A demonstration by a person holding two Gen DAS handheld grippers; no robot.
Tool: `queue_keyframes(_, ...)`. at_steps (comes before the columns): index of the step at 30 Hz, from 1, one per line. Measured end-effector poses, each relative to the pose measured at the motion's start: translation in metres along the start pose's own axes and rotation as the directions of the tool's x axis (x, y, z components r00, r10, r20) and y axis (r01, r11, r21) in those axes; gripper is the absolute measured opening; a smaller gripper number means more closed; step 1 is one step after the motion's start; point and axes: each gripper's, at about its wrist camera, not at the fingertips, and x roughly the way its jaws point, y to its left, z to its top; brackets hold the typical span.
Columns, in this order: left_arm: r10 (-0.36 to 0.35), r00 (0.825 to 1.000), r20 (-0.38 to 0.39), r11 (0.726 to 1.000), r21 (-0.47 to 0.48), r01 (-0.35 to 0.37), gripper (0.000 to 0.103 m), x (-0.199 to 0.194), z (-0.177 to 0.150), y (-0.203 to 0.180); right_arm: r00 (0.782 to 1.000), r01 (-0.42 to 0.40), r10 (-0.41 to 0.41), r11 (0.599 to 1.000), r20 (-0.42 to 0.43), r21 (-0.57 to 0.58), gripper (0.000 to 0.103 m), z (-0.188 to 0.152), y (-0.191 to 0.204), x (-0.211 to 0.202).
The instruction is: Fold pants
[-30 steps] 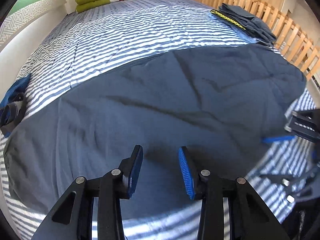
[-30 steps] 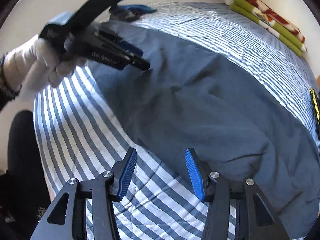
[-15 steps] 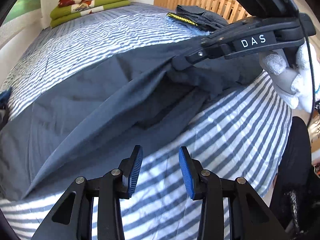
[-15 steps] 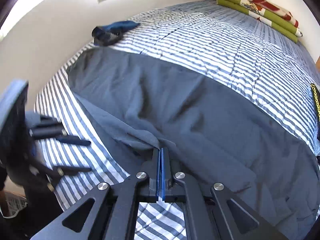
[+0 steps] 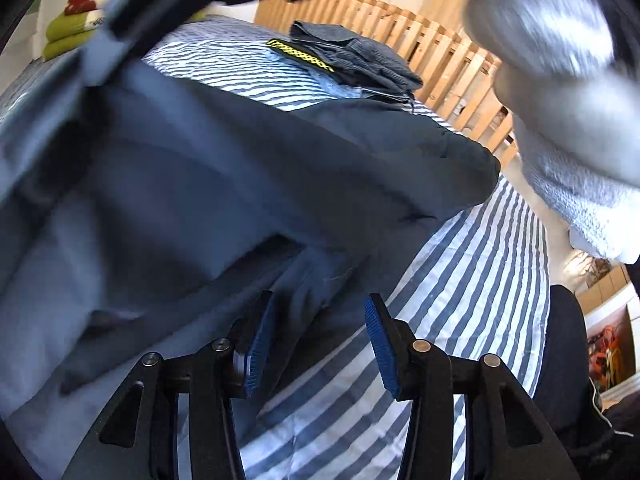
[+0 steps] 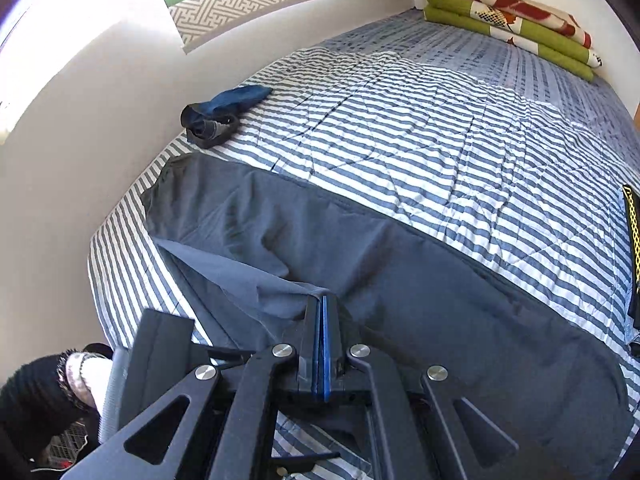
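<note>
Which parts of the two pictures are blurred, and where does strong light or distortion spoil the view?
Left wrist view: the gloved hand and the right claw at top left are smeared by motion; the pants look soft, while the left claw is sharp. Right wrist view: mostly sharp; sunlight washes out the wall at upper left, and the fisheye curves the striped bed cover.

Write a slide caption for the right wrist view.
Right tongs shut on the dark grey pants' near edge, lifting it off the striped bed.
</note>
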Motion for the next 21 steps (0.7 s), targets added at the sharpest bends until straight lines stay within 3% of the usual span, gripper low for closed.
queue_keyframes(4,-0.03,0.999,0.034,0.999,-0.017,0.03,0.046,0.013,0.012,-0.001,0.999,-0.036,0.036,0.999,0.0,0.03,0.001,0.011,-0.015,0.004)
queue_keyframes(7,-0.05,0.998,0.05,0.998,-0.024,0.051,0.03,0.012,0.014,-0.005,0.999,-0.047,0.047,0.998,-0.003,0.044,0.001,0.014,-0.022,0.008)
queue_keyframes(8,-0.052,0.997,0.054,0.998,-0.029,0.054,0.015,0.01,0.013,-0.006,0.999,-0.049,0.049,0.998,-0.004,0.046,0.001,0.014,-0.023,0.008)
queue_keyframes(9,-0.056,0.997,0.06,0.998,-0.035,0.058,0.009,0.007,0.013,-0.01,0.999,-0.049,0.049,0.998,-0.005,0.045,0.001,0.013,-0.024,0.008)
queue_keyframes(13,-0.119,0.986,0.116,0.993,-0.004,0.121,0.009,-0.021,0.002,-0.036,0.998,-0.064,0.065,0.996,-0.017,0.054,0.003,0.009,-0.026,0.006)
queue_keyframes(15,-0.122,0.985,0.121,0.991,0.075,0.114,0.009,-0.033,-0.011,-0.064,0.995,-0.089,0.091,0.994,-0.032,0.066,0.015,0.003,-0.028,-0.001)
queue_keyframes(17,-0.105,0.99,0.089,0.984,0.152,0.091,0.009,-0.034,-0.027,-0.091,0.995,-0.101,0.102,0.991,-0.004,0.082,0.052,-0.01,-0.034,-0.016)
queue_keyframes(19,-0.084,0.996,0.037,0.98,0.186,0.076,0.009,-0.022,-0.04,-0.107,0.991,-0.131,0.129,0.985,0.029,0.11,0.055,-0.029,-0.047,-0.031)
queue_keyframes(21,-0.067,0.998,-0.018,0.981,0.183,0.07,0.009,-0.009,-0.054,-0.111,0.995,-0.1,0.093,0.98,0.048,0.171,0.055,-0.051,-0.065,-0.039)
